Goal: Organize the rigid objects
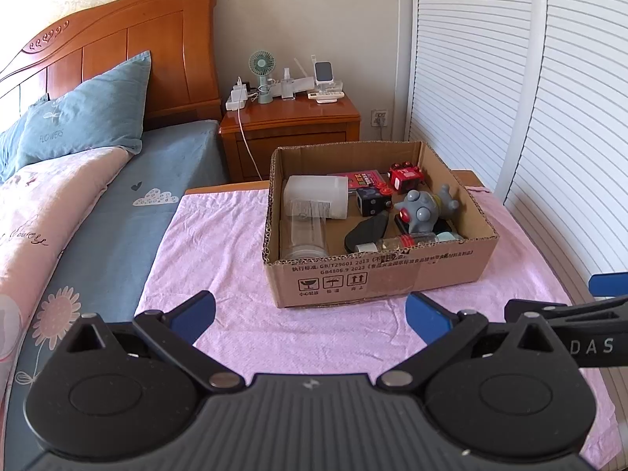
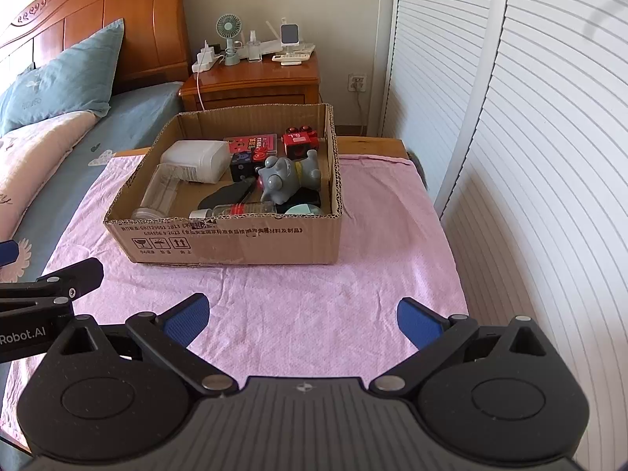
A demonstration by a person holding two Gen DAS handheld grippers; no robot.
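Observation:
An open cardboard box (image 1: 373, 274) (image 2: 235, 243) stands on a pink cloth (image 1: 219, 243) (image 2: 298, 290). Inside lie a white plastic container (image 1: 316, 196) (image 2: 196, 159), a clear jar (image 1: 302, 235) (image 2: 161, 190), a grey toy figure (image 1: 426, 206) (image 2: 288, 176), a red toy car (image 1: 406, 176) (image 2: 300, 141), a black cube (image 1: 373, 202) (image 2: 241, 168), a small bottle with a red band (image 1: 404, 241) (image 2: 239, 209) and a black flat piece (image 1: 367, 231). My left gripper (image 1: 310, 314) is open and empty in front of the box. My right gripper (image 2: 302, 318) is open and empty, also short of the box.
A bed with a blue pillow (image 1: 82, 114) lies left. A wooden nightstand (image 1: 290, 125) (image 2: 255, 78) with a fan and chargers stands behind the box. White louvred doors (image 1: 549, 117) (image 2: 530, 137) run along the right. The table's wooden edge (image 2: 373, 143) shows behind the cloth.

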